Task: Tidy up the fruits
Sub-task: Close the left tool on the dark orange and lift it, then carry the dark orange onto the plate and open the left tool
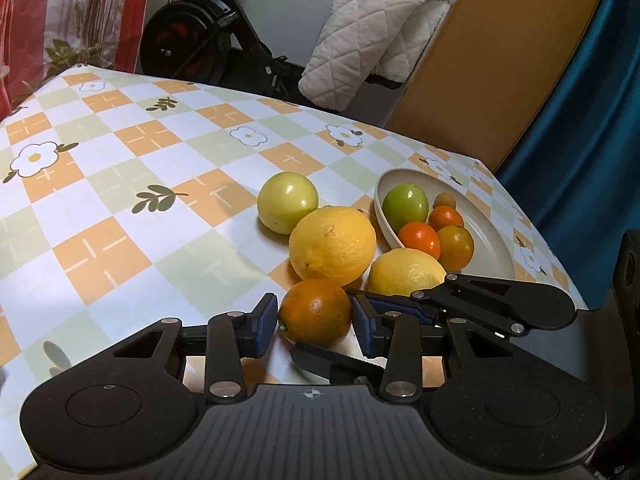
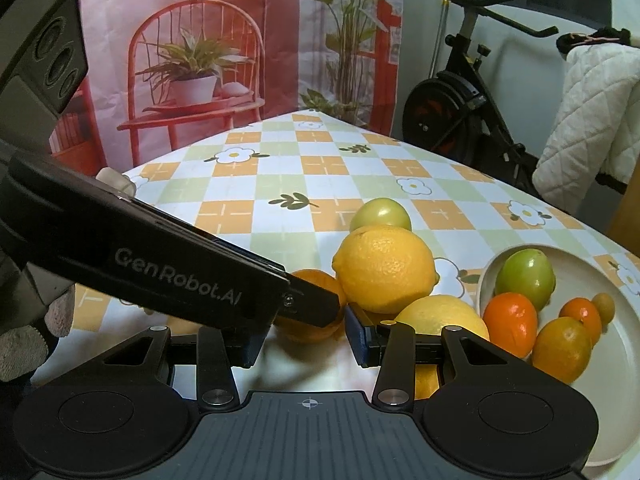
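gripped an orange (image 1: 320, 304) in the left gripper (image 1: 315, 322), with the blue pads (image 1: 264, 326) set against both flanks of the fruit, low over the checked tablecloth (image 1: 120, 184); could not tell whether lifted or resting. held the right gripper (image 2: 306, 340) parted, with only bare cloth between its fingers and nothing clasped. placed it, in the left wrist view, at 3 o'clock of the orange, with one black finger crossing at 6 o'clock of the fruit. showed, in the right wrist view, the left tool slanting in from 9 o'clock, its fingertip across the front of the orange.

found a large yellow citrus (image 1: 332, 246) just behind the orange at 12 o'clock. found a lemon (image 1: 404, 272) at 2 o'clock, just beside that citrus and near the rim of a beige dish (image 1: 492, 240). spotted a pale green round fruit (image 1: 287, 202) at 11 o'clock, close behind the large citrus.

counted in the dish, farther out at 1 o'clock, a green fruit (image 1: 405, 206) against the near wall, three small mandarins (image 1: 419, 239) bunched beside it, and a small tan fruit (image 1: 445, 200) behind them.

noted beyond the table edge an exercise bike (image 1: 192, 40) at 11 o'clock and a white quilted cover (image 1: 368, 32) at 12 o'clock. noted a pink printed backdrop (image 2: 200, 60) farthest off in the right wrist view.
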